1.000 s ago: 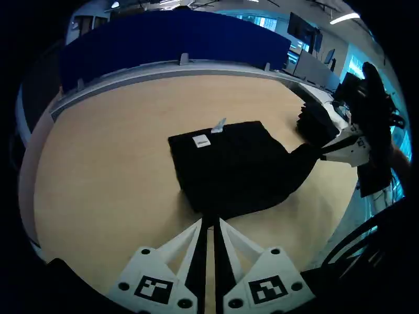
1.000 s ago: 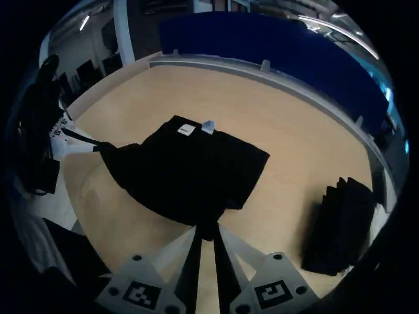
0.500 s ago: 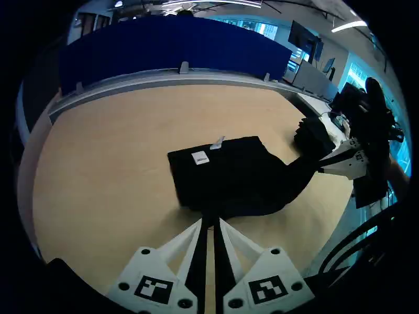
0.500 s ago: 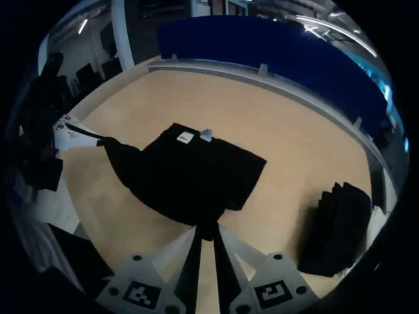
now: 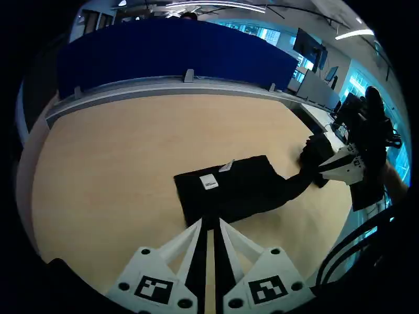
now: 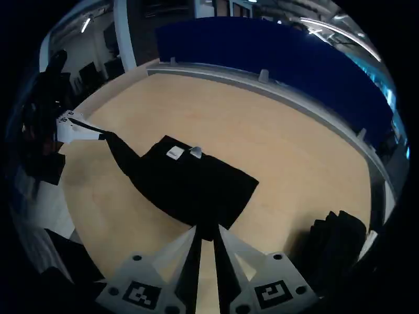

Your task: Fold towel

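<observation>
A black towel [image 5: 235, 188] with a white label [image 5: 209, 181] lies on the pale wooden table [image 5: 105, 157]. My left gripper [image 5: 210, 224] is shut on its near corner. At the right of the left gripper view, the right gripper [image 5: 320, 168] pinches another corner, pulled out into a point. In the right gripper view the towel [image 6: 194, 183] spreads ahead of my right gripper [image 6: 208, 231], which is shut on its near edge. At the far left of that view the left gripper [image 6: 102, 136] holds the stretched corner.
A stack of folded black towels [image 6: 330, 240] sits at the table's right end, also seen behind the right gripper as a dark stack [image 5: 314, 149]. A blue partition [image 5: 173, 49] runs along the far edge. A person in dark clothes [image 5: 374, 120] stands beyond the table.
Both grippers have drawn their corners back toward the near edge. The towel looks flatter and more stretched, and it sits closer to the fingertips in both views.
</observation>
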